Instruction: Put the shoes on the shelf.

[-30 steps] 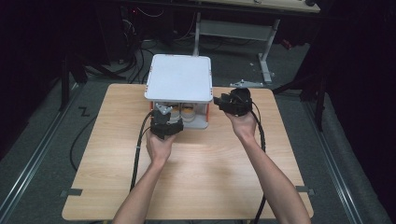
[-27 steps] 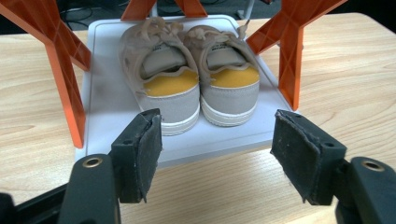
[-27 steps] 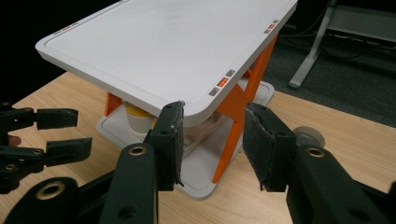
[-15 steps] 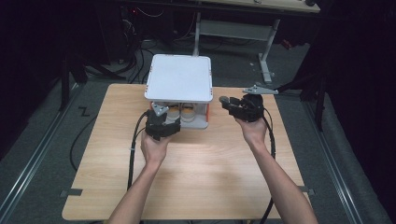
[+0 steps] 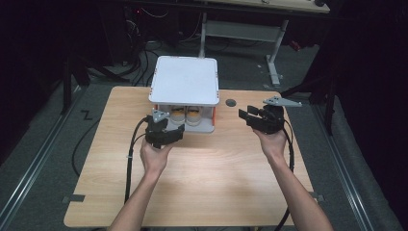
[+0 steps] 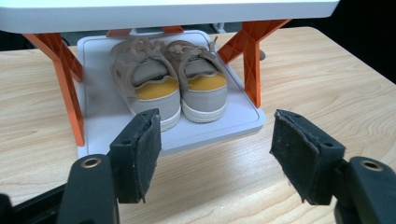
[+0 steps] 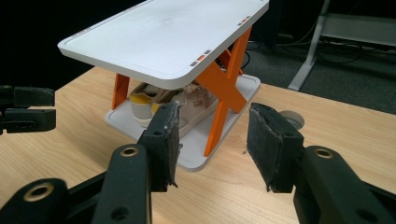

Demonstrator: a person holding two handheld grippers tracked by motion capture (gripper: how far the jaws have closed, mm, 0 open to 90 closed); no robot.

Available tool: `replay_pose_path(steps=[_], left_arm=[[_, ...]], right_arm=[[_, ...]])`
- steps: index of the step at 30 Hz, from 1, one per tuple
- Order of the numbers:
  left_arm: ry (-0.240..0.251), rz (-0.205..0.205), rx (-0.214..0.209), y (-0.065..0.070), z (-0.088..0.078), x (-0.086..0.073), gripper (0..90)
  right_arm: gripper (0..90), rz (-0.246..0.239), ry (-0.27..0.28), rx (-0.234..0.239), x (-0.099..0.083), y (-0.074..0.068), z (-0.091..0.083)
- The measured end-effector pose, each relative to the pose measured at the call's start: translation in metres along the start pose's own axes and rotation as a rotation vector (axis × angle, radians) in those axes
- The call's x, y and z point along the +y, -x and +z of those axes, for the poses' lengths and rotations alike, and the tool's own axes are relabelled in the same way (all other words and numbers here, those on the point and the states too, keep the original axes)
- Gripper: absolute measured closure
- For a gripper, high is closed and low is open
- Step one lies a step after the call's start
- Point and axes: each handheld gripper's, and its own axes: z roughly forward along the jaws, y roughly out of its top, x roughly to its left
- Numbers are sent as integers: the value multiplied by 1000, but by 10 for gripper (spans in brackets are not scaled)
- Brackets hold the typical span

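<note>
A white two-shelf rack point(image 5: 184, 79) with orange legs stands at the table's far middle. A pair of beige sneakers with yellow heels point(image 6: 173, 86) sits on its lower shelf point(image 6: 102, 116), heels toward me. My left gripper point(image 5: 168, 127) hovers just in front of the rack; in the left gripper view it point(image 6: 217, 135) is open, with only bare table between its pads. My right gripper point(image 5: 245, 118) is off the rack's right side and points left at it. Its jaws point(image 7: 212, 135) have just been opening and hold nothing; beyond them are the rack top point(image 7: 173, 32) and the sneakers point(image 7: 163, 100).
The wooden table point(image 5: 207, 183) has a round cable hole point(image 5: 231, 102) right of the rack. A black cable point(image 5: 129, 163) trails from the left gripper over the table's front. Behind the table are a desk frame point(image 5: 272, 53) and floor cables.
The right gripper has moved right and toward me, away from the rack's corner, with its jaws wider. The left gripper has drawn back slightly from the lower shelf.
</note>
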Motion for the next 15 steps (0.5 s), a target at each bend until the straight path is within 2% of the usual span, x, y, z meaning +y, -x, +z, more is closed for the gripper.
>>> replay_pose_path(steps=[3,15], left_arm=[[9,12,2,-1,-6,0,327],[34,4,-20,-3,-25,-3,321]], right_arm=[[526,10,2,6,-4,1,-7],[512,48,28,-5,-23,12,-35]])
